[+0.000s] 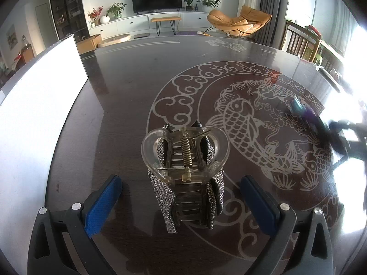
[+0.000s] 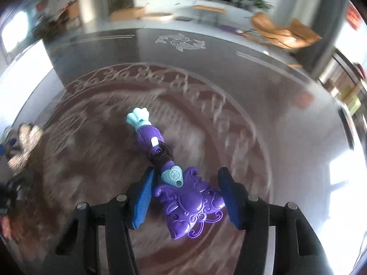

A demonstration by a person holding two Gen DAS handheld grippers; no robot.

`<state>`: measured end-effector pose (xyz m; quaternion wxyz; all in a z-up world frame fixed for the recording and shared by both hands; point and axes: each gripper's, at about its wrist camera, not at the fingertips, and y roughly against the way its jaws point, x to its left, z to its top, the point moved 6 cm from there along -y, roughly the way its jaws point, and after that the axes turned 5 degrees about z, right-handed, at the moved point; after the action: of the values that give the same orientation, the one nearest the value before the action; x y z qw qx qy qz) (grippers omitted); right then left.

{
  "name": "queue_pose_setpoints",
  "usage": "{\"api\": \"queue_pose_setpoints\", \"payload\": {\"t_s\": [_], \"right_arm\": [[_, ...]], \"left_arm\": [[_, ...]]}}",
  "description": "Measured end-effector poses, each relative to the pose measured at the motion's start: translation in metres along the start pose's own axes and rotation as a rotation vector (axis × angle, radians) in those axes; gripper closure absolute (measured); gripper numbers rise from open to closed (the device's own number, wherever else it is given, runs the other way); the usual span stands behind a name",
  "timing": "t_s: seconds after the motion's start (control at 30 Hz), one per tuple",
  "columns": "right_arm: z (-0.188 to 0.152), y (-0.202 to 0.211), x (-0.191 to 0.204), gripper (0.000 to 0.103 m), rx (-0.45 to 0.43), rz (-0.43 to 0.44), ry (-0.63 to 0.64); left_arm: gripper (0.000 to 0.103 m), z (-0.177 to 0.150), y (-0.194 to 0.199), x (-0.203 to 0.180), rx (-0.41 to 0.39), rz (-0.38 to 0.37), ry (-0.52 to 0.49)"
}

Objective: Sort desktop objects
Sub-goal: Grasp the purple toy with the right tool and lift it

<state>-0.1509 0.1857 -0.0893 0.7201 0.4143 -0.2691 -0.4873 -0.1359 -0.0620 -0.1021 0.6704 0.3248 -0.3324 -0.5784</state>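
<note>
A: The right gripper (image 2: pixel 184 193), its blue-padded jaws drawn in on the broad ornate head of a purple and pale-blue plastic toy wand (image 2: pixel 183 201), is pictured low over a dark glass-topped table etched with a white carp-and-cloud pattern (image 2: pixel 286 119); the wand's handle, wound at its middle with a dark hair tie (image 2: pixel 163 155), is seen pointing away from the jaws towards the far edge.

B: Is the wand taken to be gripped?

A: The pads are shown hard against both flanks of the head, so a pinch is judged to be in place; the blur across the table suggests the wand is being carried rather than left lying.

B: And the other side?

A: The left gripper (image 1: pixel 181 191) is seen spread wide, nothing touched; a clear plastic hair claw studded with silver rhinestones (image 1: pixel 185 174) is shown standing on the table between its fingers; a white board (image 1: pixel 39 105) lies at the table's left.

B: What is called for next?

A: The carrying step is judged to be in hand; a sorting spot must be found and the wand set down flat; the claw is still to be grasped.
</note>
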Motion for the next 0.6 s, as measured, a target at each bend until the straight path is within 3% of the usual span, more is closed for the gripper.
{"api": "queue_pose_setpoints", "payload": {"t_s": [0.23,0.3,0.33,0.43,0.6], "right_arm": [[-0.084,0.056,0.041,0.044,-0.100,0.008,-0.069],[-0.097,0.062,0.040,0.027,-0.139,0.020,-0.120],[-0.102,0.063,0.037,0.014,-0.143,0.024,-0.143],[-0.097,0.067,0.035,0.011,-0.177,0.039,-0.164],[-0.094,0.061,0.039,0.010,-0.148,0.026,-0.170]], "left_arm": [[0.000,-0.001,0.001,-0.001,-0.001,0.002,-0.001],[0.000,-0.001,0.000,-0.001,0.000,0.001,-0.004],[0.000,-0.001,0.001,-0.001,-0.001,-0.001,-0.004],[0.000,-0.001,-0.001,-0.001,0.000,-0.004,-0.004],[0.000,-0.001,-0.001,-0.001,0.000,-0.003,-0.005]]}}
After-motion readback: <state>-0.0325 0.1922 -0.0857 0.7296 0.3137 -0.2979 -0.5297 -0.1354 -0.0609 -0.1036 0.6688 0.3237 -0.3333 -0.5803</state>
